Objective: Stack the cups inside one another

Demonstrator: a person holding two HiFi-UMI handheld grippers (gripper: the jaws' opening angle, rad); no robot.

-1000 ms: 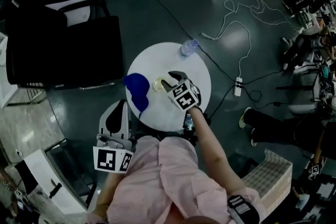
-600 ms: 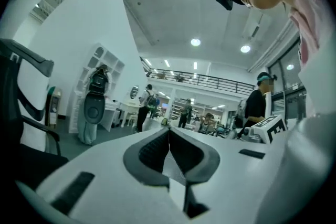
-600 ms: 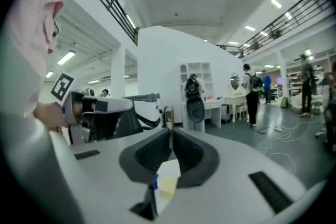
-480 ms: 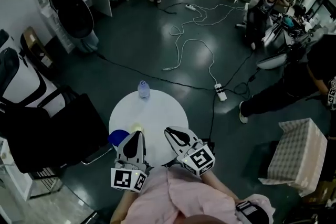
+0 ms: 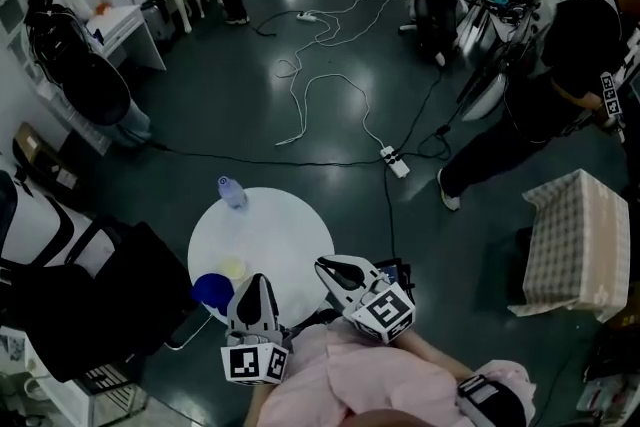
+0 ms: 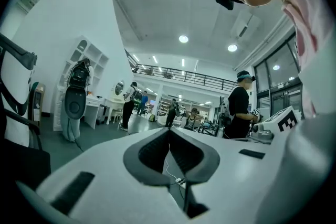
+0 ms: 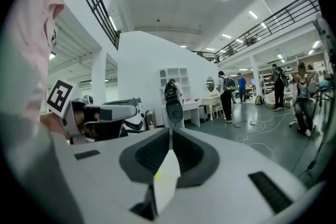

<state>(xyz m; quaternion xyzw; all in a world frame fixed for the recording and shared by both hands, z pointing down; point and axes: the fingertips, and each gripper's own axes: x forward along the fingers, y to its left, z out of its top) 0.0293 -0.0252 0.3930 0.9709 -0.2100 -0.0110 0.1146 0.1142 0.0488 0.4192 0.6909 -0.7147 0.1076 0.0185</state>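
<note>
1. Cups stand apart on the round white desk (image 5: 290, 230), not nested. The blue cup (image 5: 212, 291) is at the desk's near-left edge. The pale yellowish cup (image 5: 233, 268) is just beside it, a little further in. The head view does not show whether they touch.
2. A clear water bottle (image 5: 232, 192) stands upright at the desk's far edge, well away from both cups.
3. The left hand-held gripper (image 5: 257, 281) is held close to the person's chest, its tips over the near rim of the desk, near the blue cup. In the left gripper view its dark pads (image 6: 152, 152) meet along one thin line with nothing between them.
4. The right hand-held gripper (image 5: 324, 265) is at the desk's near-right rim, angled toward the left one. In its own view the pads (image 7: 149, 152) are likewise pressed together at the tips. A pale sliver with a yellow spot shows in the slot below them; what it is cannot be told.
5. Neither hand-held gripper touches a cup.
6. On the dark floor beyond the desk, a power strip (image 5: 391, 160) lies among looping cables (image 5: 320, 85). A checked box (image 5: 575, 235) stands to the right.
</note>
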